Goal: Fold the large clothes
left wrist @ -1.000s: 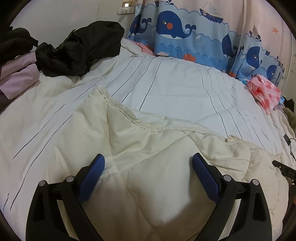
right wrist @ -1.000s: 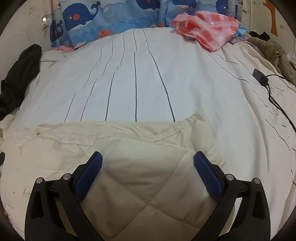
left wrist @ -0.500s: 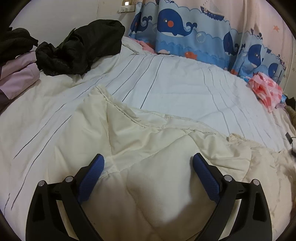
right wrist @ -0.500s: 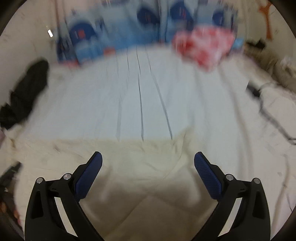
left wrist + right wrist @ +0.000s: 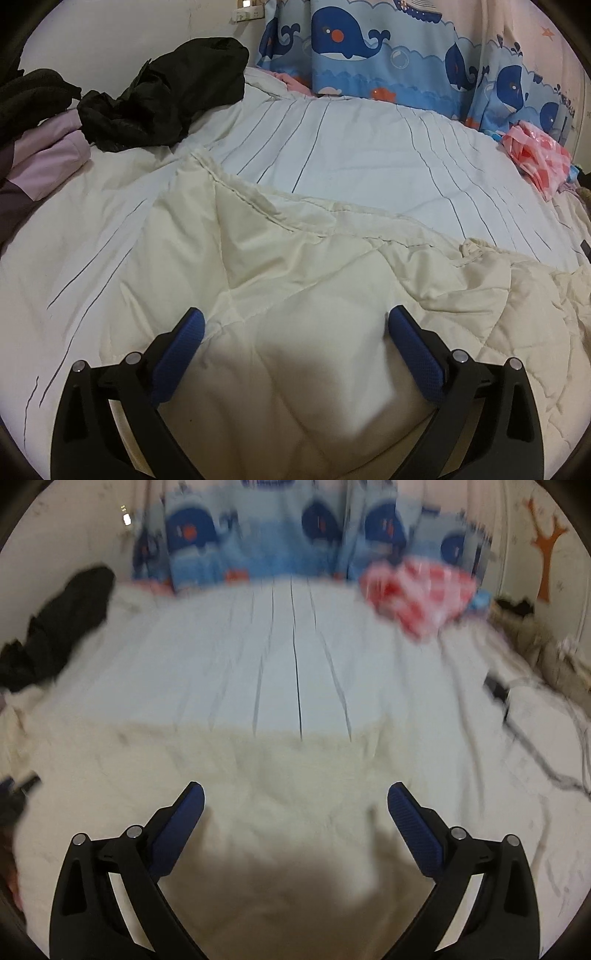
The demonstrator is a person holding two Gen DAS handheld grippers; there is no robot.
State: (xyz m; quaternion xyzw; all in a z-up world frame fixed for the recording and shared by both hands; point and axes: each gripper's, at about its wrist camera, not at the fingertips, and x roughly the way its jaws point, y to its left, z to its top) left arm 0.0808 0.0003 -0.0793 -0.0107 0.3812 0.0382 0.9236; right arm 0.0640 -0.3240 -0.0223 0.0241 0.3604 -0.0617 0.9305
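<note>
The left gripper [image 5: 295,325] hangs low over the cream quilt [image 5: 314,295], with its jaws spread wide and nothing between them. The right gripper [image 5: 295,797] is in the same pose over the quilt [image 5: 258,794], jaws also wide apart and empty; this view is blurred.

The quilt lies on the white striped bedsheet [image 5: 351,158]. Its stitched far edge runs across the sheet, and beyond this edge the sheet is bare up to the whale curtain [image 5: 369,48]. Left of the quilt sits a black garment [image 5: 166,96], well apart. A pink checked cloth [image 5: 539,155] is far to the quilt's right.
</note>
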